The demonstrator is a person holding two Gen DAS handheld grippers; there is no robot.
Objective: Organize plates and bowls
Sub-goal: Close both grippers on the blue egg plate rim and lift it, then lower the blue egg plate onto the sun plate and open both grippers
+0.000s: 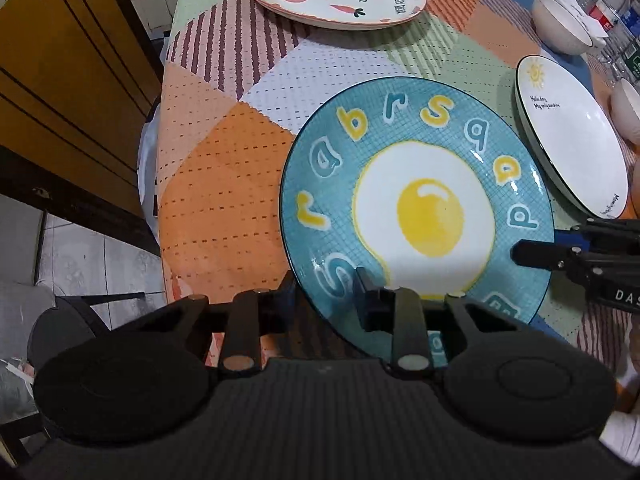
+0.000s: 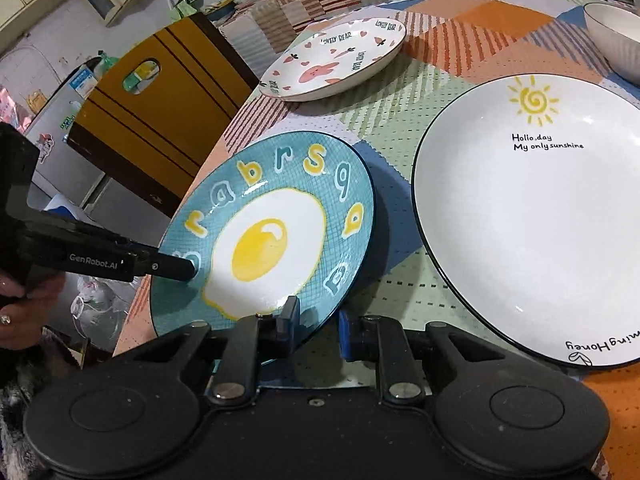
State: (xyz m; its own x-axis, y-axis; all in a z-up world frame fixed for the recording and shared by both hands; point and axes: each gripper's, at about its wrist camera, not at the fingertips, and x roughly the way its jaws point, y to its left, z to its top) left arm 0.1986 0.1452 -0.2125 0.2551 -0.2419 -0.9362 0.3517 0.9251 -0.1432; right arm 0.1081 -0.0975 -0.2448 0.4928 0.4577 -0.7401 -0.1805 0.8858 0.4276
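Both grippers pinching the rim of the blue egg plate (image 1: 420, 208) on the patchwork-clothed worktop (image 1: 224, 168).

Left gripper (image 1: 326, 300) clamping the plate's near edge, one finger over the rim and one outside; right gripper (image 2: 316, 328) doing likewise at the opposite edge, with the plate tilting up off the cloth. Showing only in the left wrist view: two white bowls (image 1: 564, 24) at the far right and bottles behind them. Showing only in the right wrist view: the hand (image 2: 24, 300) gripping the left tool and a yellow cabinet with clutter beyond. Counting three plates: blue egg, pink rabbit plate (image 2: 336, 60), white sunshine plate (image 2: 532, 216).
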